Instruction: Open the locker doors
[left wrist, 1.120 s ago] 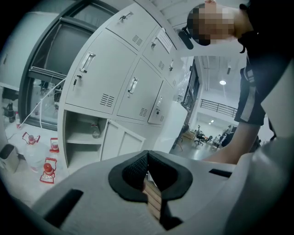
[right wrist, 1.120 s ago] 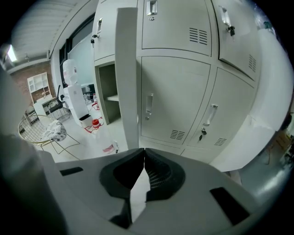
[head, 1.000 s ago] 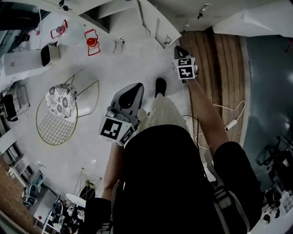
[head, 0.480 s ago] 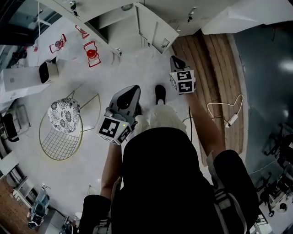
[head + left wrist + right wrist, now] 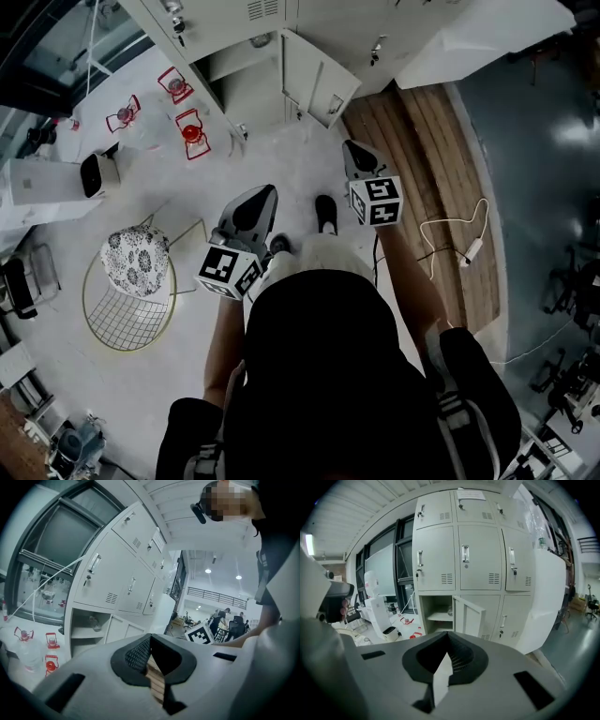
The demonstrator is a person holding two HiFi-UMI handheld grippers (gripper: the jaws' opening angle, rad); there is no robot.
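Just the approach step: left gripper [image 5: 255, 208] and right gripper [image 5: 358, 161] are both pressed closed, empty, well short of the lockers [image 5: 461, 559]. Next move probably needs the jaws spread around a closed door's handle [image 5: 465, 553].

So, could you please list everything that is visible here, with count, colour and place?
lockers: one block, pale grey, ahead
open door: one, pale grey, bottom left of lockers
jugs: three, red-framed, floor left of lockers
chair: one, gold wire, patterned cushion, floor at left
box: one, white, floor beyond chair
cable: one, white, wood floor at right
left gripper: one, grey, shut, empty
right gripper: one, grey, shut, empty
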